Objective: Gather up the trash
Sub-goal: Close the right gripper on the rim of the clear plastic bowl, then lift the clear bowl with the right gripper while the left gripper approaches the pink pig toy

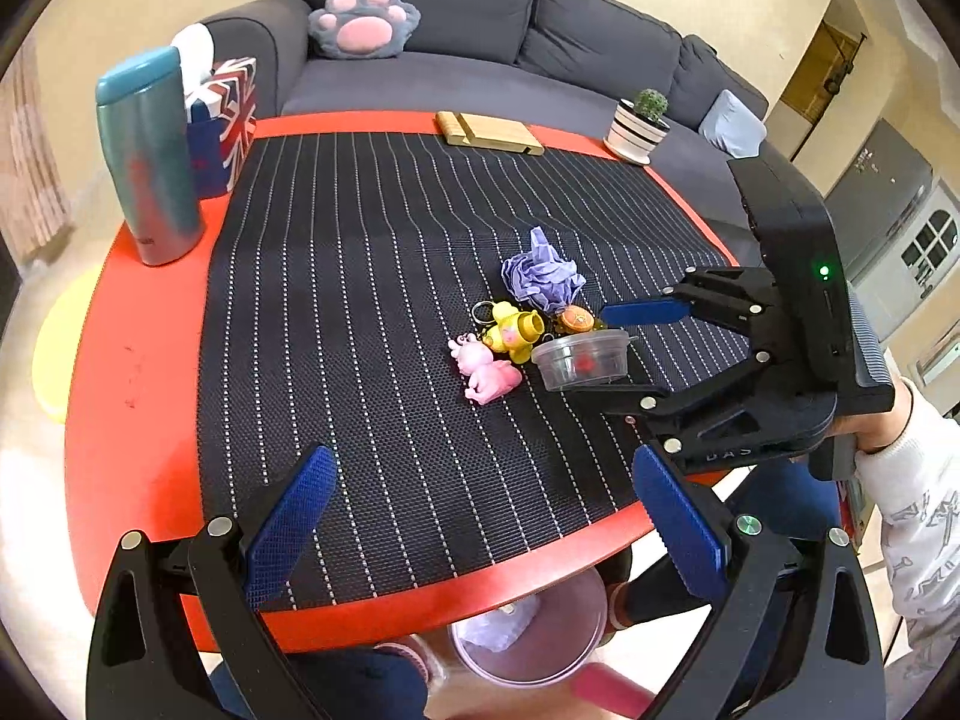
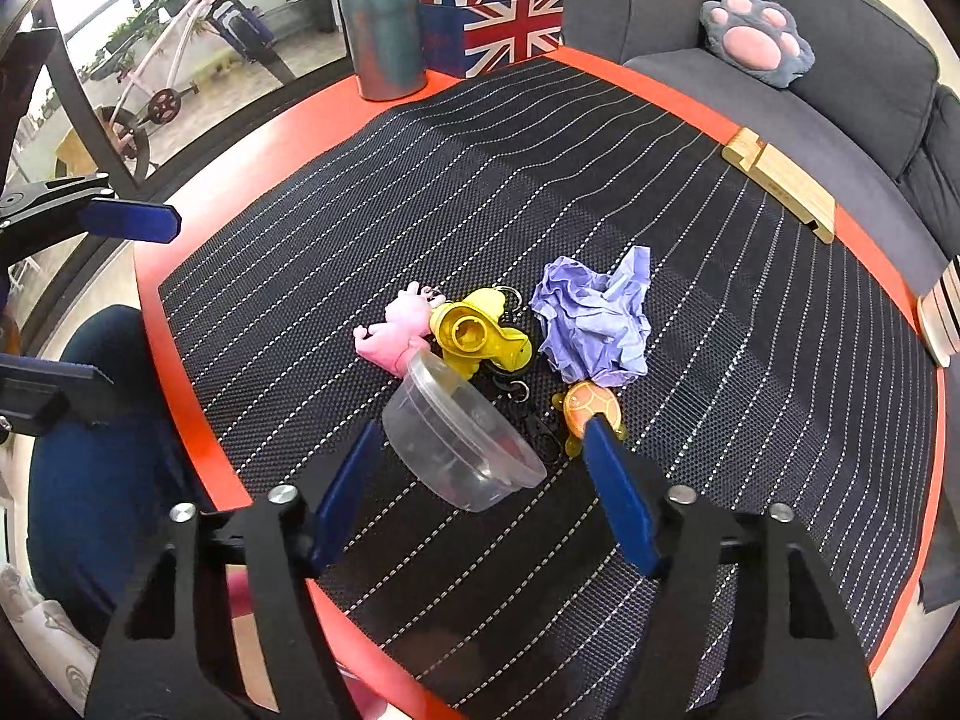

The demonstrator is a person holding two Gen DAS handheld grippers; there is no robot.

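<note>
A clear plastic cup (image 2: 459, 444) lies tipped on the black mat, between the open jaws of my right gripper (image 2: 480, 483); no pad touches it. It also shows in the left wrist view (image 1: 581, 358). A crumpled purple paper (image 2: 594, 324) (image 1: 543, 273) lies just beyond it. My left gripper (image 1: 480, 531) is open and empty over the near edge of the table. A pink bin (image 1: 528, 630) with a purple scrap inside stands on the floor under that edge.
Toy keychains lie by the cup: a pink pig (image 2: 393, 330), a yellow figure (image 2: 480, 333), an orange turtle (image 2: 591, 408). A teal tumbler (image 1: 150, 156), a flag tissue box (image 1: 225, 120), a wooden stand (image 1: 489, 132) and a potted cactus (image 1: 639, 123) line the red table's (image 1: 132, 360) edges.
</note>
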